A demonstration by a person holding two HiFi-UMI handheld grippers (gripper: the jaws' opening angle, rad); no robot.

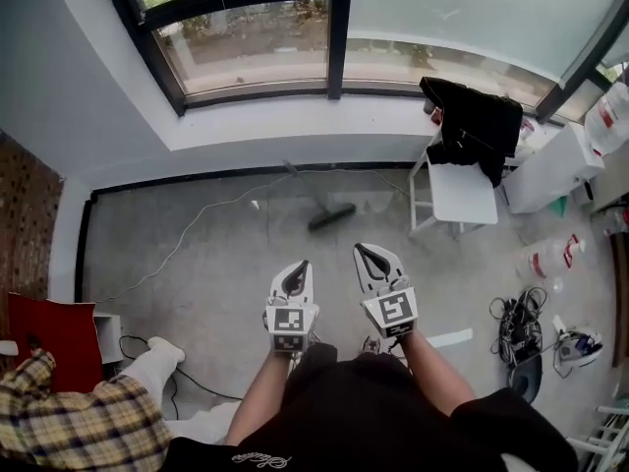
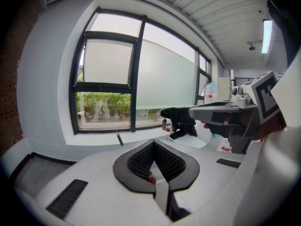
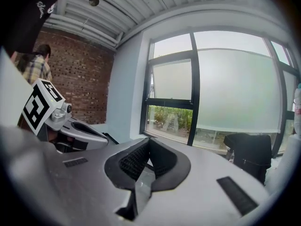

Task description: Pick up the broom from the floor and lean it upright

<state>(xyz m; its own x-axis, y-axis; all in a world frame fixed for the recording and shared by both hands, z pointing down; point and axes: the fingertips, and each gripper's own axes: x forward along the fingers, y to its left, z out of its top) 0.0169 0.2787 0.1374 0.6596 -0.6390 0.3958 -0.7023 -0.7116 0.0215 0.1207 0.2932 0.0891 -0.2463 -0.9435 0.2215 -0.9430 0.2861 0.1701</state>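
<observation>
Grey floor (image 1: 197,264) below wide window (image 1: 246,42). Left gripper (image 1: 301,265) and right gripper (image 1: 364,252) held forward side by side, tips tilted slightly down. Jaws of each pressed together, nothing gripped. Broom (image 1: 331,216) ahead of both tips, well apart: head on floor, thin handle leaned against wall under sill and hard to trace. Forearms (image 1: 260,396) partly hidden by dark shirt.

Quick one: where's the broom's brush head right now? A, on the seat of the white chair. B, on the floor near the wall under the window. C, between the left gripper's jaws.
B: the broom has its dark brush head down on the floor near the wall, to the left of the white chair in the head view.
</observation>
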